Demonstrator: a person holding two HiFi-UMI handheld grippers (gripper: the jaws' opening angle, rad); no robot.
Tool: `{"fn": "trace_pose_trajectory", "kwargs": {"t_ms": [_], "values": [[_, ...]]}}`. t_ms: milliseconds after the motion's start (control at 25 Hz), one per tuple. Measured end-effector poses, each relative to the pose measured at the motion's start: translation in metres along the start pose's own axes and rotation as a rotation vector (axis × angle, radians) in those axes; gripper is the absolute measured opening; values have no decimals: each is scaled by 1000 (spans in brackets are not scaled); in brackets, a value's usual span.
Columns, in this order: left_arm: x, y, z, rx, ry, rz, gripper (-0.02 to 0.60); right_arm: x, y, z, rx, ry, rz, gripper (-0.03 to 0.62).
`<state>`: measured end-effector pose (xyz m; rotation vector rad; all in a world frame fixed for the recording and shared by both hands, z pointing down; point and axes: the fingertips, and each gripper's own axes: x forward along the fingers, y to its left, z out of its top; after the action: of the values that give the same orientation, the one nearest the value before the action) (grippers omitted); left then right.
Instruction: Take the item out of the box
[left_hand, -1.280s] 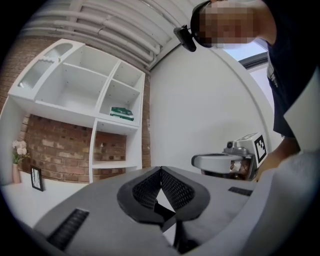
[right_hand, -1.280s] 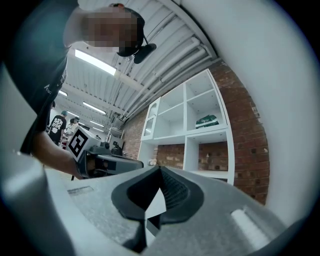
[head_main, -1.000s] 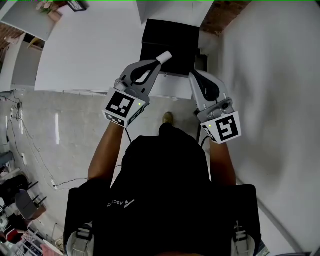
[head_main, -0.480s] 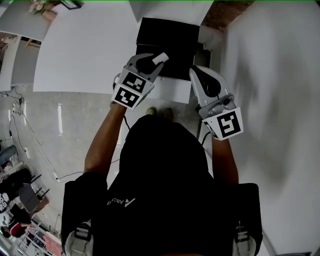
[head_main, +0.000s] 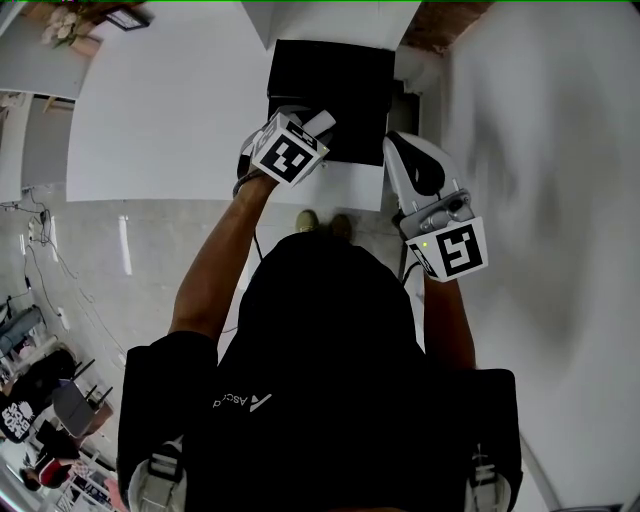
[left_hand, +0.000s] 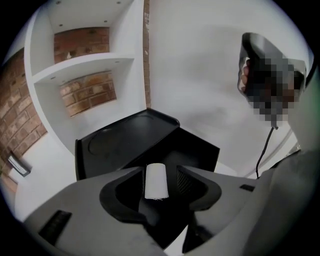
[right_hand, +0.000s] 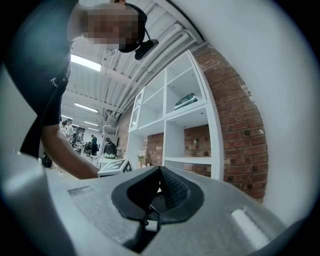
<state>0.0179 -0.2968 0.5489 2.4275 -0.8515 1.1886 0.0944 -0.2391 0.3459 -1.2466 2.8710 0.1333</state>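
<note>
A black box (head_main: 330, 70) stands open on the white table (head_main: 170, 110), against the back corner. In the left gripper view its flat lid (left_hand: 125, 137) lies behind the dark inside (left_hand: 197, 155), and I make out no item in there. My left gripper (head_main: 312, 128) hangs over the box's near edge and tilts down into it. Its jaws (left_hand: 170, 181) are opening; one white-covered fingertip (left_hand: 156, 181) and one ribbed pad (left_hand: 186, 180) stand apart with nothing between them. My right gripper (head_main: 412, 150) hovers just right of the box, shut (right_hand: 161, 187) and empty, pointing at the shelves.
White shelves with a brick back (left_hand: 85, 65) rise behind the box. A white wall (head_main: 540, 150) runs close along the right. The table's front edge (head_main: 200, 197) is at my waist, with grey floor and cables (head_main: 60, 290) to the left.
My left gripper has gone forward over the box and tipped down into it, and its jaws have parted. The right gripper has barely moved.
</note>
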Motion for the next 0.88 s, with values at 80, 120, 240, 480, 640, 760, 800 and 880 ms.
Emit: {"fn": "trace_pose_trajectory", "kwargs": {"t_ms": [80,120,240,480,640,760,800,880], "values": [[11,1,-3,8,38,-14,209,0,-2,-1,0,-1,-10,2],[16,2,-4,10,55,-19,215,0,-4,-1,1,-2,-15,2],[32,4,-11,15,104,-27,229,-1,-11,-2,4,-1,-29,2],[49,0,-21,22,158,-58,229,-4,-20,-8,10,4,-55,2],[54,-1,-23,17,162,-72,226,-4,-24,-12,14,8,-64,2],[54,1,-21,5,155,-64,181,-2,-25,-15,18,11,-66,2],[53,2,-21,2,153,-62,178,-1,-25,-15,20,13,-66,2],[52,3,-20,-1,149,-65,176,1,-24,-15,22,17,-64,2]]}}
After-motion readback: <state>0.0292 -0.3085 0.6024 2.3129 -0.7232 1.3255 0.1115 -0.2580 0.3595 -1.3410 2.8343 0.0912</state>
